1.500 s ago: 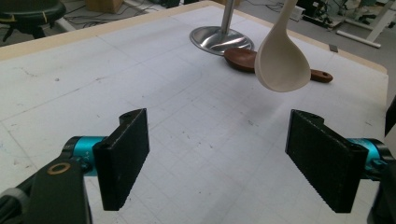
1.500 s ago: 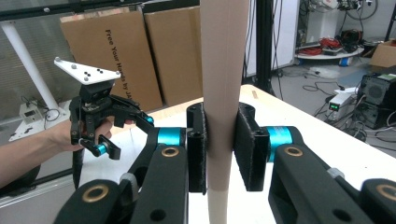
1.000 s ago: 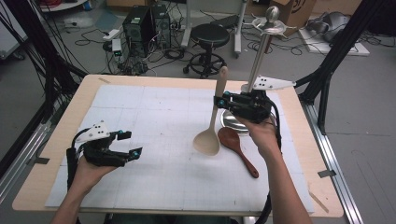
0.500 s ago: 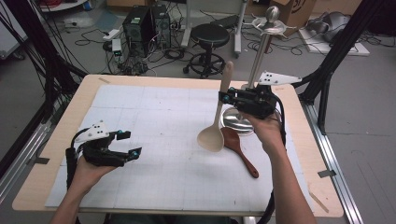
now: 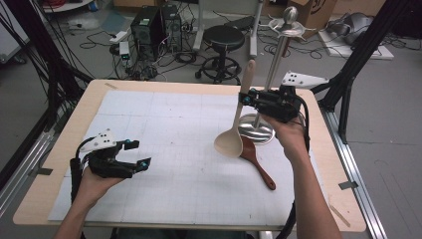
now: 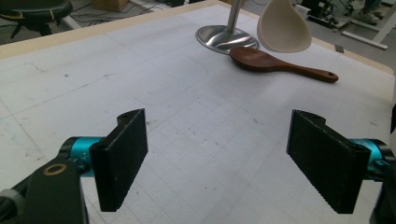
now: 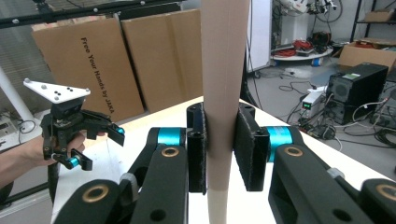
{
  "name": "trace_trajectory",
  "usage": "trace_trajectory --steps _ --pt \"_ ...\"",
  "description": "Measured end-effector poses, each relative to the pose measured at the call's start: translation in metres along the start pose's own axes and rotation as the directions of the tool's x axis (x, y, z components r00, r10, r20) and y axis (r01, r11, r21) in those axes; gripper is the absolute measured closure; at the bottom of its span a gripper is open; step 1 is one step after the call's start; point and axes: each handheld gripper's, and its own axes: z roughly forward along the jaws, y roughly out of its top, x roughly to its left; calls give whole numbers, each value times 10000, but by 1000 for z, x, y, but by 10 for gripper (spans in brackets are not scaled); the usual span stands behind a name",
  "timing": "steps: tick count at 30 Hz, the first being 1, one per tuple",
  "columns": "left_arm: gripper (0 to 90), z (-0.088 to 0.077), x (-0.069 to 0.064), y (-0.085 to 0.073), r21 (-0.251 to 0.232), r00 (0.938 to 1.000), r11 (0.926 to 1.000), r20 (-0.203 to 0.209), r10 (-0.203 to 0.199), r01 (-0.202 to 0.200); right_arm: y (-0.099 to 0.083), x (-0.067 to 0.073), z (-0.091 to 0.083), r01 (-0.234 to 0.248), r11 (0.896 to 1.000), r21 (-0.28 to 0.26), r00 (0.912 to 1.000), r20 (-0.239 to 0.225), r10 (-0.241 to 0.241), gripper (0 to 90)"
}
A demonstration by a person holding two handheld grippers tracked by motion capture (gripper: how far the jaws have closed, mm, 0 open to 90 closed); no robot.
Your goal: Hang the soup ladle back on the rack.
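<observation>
My right gripper (image 5: 245,98) is shut on the handle of a pale wooden spoon (image 5: 234,130), held up in the air with the bowl hanging down. In the right gripper view the spoon's handle (image 7: 223,70) stands upright, pinched between the two black pads. A dark brown wooden spoon (image 5: 258,162) lies flat on the white mat under it, beside the round base of a metal stand (image 5: 257,128). My left gripper (image 5: 138,154) rests low at the table's left, jaws wide apart and empty. The left gripper view looks across the mat to the pale spoon's bowl (image 6: 283,29) and the dark spoon (image 6: 280,65).
A white gridded mat (image 5: 164,149) covers most of the wooden table (image 5: 338,164). The metal stand's pole (image 5: 276,55) rises to a disc and knob at the back right. Beyond the far edge stand a black stool (image 5: 225,37), computers and cables.
My right hand has lifted the pale spoon a little and shifted it slightly right, the bowl now hanging above the dark spoon's head. The left hand has stayed put.
</observation>
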Motion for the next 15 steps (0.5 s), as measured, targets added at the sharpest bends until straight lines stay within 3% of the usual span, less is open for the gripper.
trace_trajectory --steps 15 --pt "207 -1 0 0 -13 10000 10000 26 7 -7 20 -9 -11 102 9999 -96 9991 417 -98 763"
